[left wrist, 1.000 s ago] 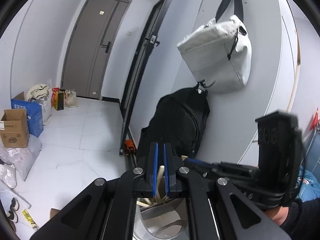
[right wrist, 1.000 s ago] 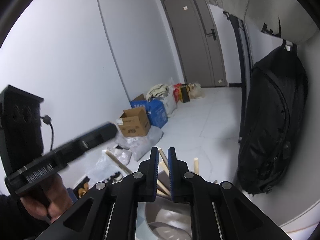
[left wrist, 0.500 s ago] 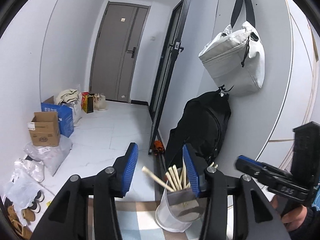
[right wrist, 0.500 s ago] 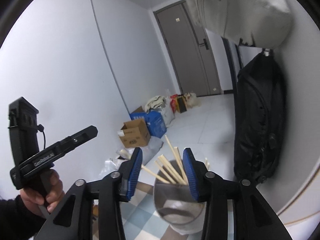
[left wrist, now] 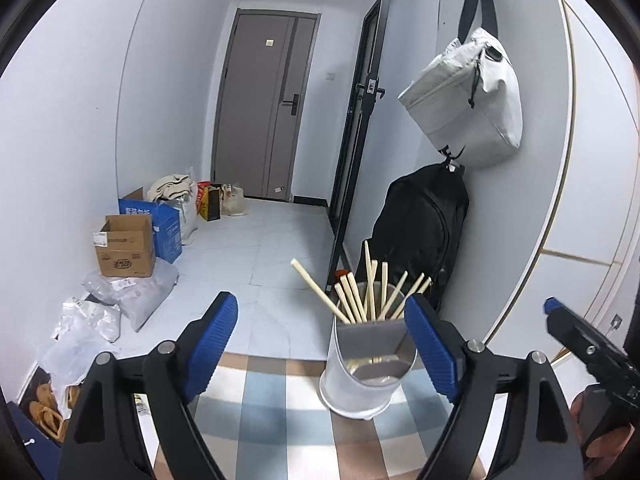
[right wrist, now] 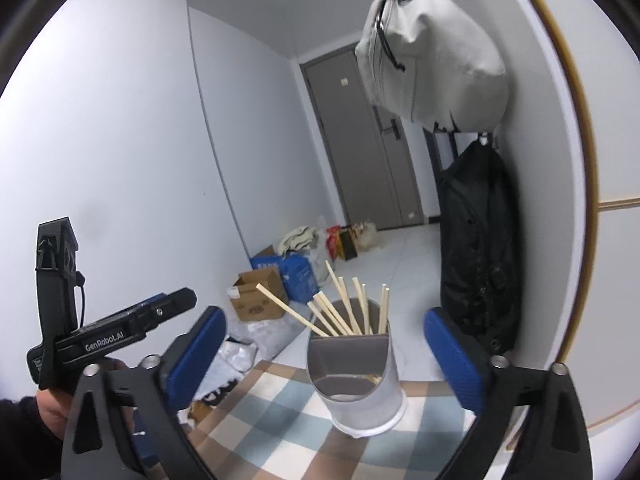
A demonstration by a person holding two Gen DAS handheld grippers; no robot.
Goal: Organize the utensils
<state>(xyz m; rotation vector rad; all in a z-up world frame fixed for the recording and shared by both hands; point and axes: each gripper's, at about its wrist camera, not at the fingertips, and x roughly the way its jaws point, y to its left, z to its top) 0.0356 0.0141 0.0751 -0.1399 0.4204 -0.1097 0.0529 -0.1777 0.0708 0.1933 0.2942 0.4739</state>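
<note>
Chopsticks (left wrist: 370,296) are seen standing in a grey holder (left wrist: 366,364) on the checked table (left wrist: 272,392), one stick leaning out toward 10 o'clock. The left tool (left wrist: 320,344) is spread wide and opening, nothing gripped; the holder is framed near its right finger, untouched. The right tool (right wrist: 324,356) is likewise opening to full spread, empty, the holder centred between its fingers without contact. Step judged: release finished, sticks deposited. No loose utensils are seen on the table. The next move is judged to call for both tools being drawn clear without the leaning stick being knocked.
</note>
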